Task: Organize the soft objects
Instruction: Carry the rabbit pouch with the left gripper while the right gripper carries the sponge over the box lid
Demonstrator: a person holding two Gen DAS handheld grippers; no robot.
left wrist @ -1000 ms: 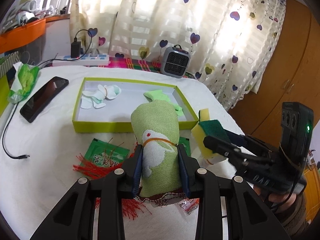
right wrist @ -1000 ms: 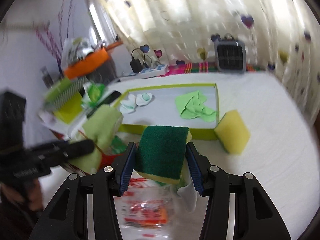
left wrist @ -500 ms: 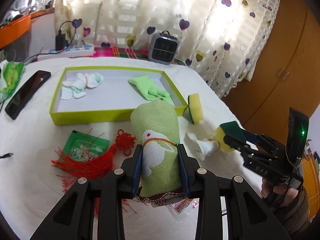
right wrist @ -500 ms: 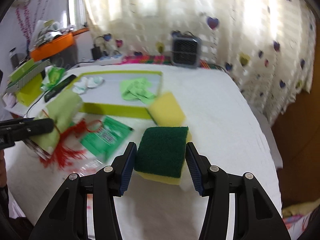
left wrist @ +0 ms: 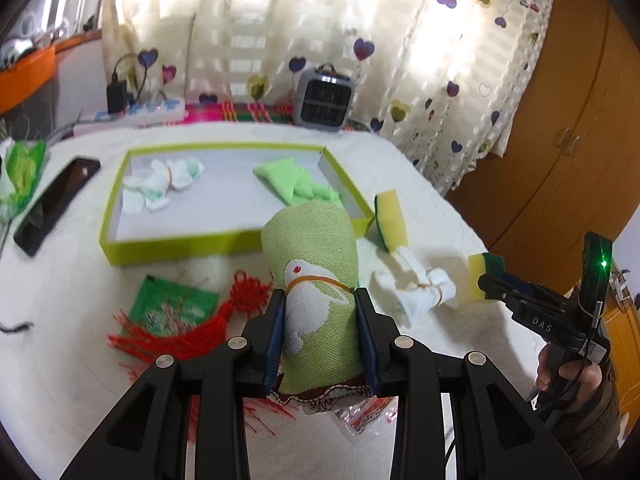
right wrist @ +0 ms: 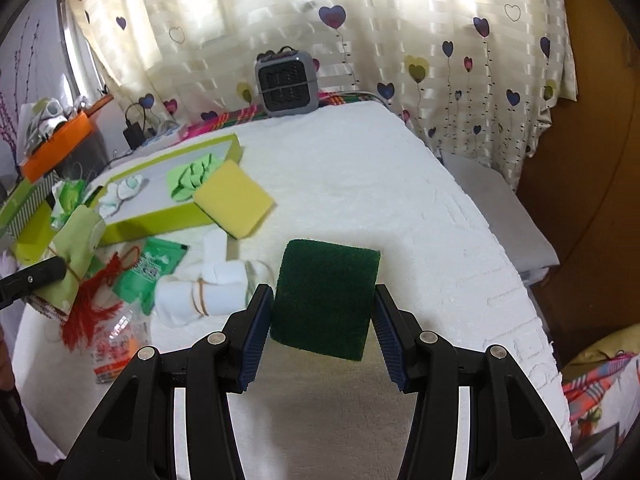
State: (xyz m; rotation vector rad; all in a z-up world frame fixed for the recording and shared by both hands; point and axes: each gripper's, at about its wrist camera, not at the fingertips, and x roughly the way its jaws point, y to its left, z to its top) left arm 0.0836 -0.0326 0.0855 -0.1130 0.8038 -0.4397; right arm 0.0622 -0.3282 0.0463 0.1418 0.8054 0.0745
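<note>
**Both hands loaded**

We clamp the green pouch (left wrist: 316,280) in our left hand-held gripper (left wrist: 320,336) and the green-topped sponge (right wrist: 325,298) in our right hand-held gripper (right wrist: 322,332), lettered "DAS", above the white tabletop (right wrist: 380,184). Beyond lies the lime tray (left wrist: 180,240).

Green pouch (left wrist: 314,280): lower sides hidden behind the jaws' blue pads; base fringe partly covered.
Clear plastic packet (left wrist: 356,416): mostly hidden under the pouch at 6 o'clock, print unreadable.
Green sachet (left wrist: 168,306): label blurred.
Scouring sponge (right wrist: 326,298): yellow underside out of sight.
Phone (left wrist: 56,204): blurred at 9 o'clock.
</note>
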